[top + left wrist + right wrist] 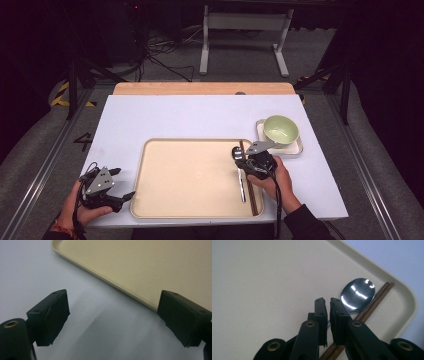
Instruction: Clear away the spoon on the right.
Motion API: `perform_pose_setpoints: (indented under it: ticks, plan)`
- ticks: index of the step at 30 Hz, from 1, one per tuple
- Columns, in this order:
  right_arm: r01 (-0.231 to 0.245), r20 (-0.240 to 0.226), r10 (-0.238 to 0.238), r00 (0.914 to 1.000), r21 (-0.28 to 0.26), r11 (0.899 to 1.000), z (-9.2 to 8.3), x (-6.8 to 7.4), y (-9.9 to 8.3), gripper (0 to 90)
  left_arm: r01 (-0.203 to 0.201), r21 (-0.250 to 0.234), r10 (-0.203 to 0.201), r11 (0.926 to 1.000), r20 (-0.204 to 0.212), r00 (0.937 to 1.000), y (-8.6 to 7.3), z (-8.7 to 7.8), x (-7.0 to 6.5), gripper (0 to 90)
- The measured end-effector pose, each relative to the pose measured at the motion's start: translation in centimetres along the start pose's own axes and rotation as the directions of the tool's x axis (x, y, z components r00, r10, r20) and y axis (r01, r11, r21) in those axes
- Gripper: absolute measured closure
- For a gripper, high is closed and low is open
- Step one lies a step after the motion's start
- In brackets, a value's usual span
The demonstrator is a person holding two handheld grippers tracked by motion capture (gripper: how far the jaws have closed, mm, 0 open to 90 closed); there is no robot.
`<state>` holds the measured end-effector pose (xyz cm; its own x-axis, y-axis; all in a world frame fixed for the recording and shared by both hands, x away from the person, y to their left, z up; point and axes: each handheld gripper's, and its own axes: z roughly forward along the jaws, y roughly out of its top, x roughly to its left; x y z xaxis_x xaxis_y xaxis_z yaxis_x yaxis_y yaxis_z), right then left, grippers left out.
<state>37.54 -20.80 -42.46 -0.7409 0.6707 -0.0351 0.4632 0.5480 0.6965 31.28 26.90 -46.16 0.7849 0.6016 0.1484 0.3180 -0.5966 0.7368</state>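
On the tray's right side, your right gripper has its jaws nearly shut over the spoon handle beside the chopsticks, lined up neatly; left gripper idles wide on the counter.

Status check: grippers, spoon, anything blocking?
Left gripper open, idle beside tray. Right gripper nearly shut over spoon handle. Chopsticks lie alongside, close.
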Motion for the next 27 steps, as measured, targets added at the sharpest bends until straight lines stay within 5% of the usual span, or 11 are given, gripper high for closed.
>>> perform_pose_setpoints:
  ticks: [12, 18, 23, 27]
  plan:
    - [-0.009, 0.024, 0.012, 0.9996, -0.116, 0.993, -3.3, -1.3, 0.4, 82.4, 0.001, -0.007, -0.001, 1.0000, -0.005, 1.0000, 0.2, -0.1, 0.1, 11.5]
    - [-0.038, 0.072, 0.051, 0.9961, -0.176, 0.984, -5.9, -2.6, 0.2, 79.2, 0.005, -0.012, -0.005, 0.9999, -0.007, 1.0000, 0.2, -0.2, 0.1, 11.6]
    - [-0.074, 0.112, 0.101, 0.9885, -0.222, 0.972, -7.8, -4.0, -0.1, 74.8, 0.007, -0.008, -0.007, 0.9999, -0.006, 1.0000, 0.1, -0.2, 0.1, 11.6]
    - [-0.109, 0.166, 0.155, 0.9740, -0.254, 0.961, -9.2, -5.3, -0.6, 68.8, 0.011, -0.002, -0.011, 0.9999, -0.005, 0.9999, 0.1, -0.1, 0.1, 11.6]
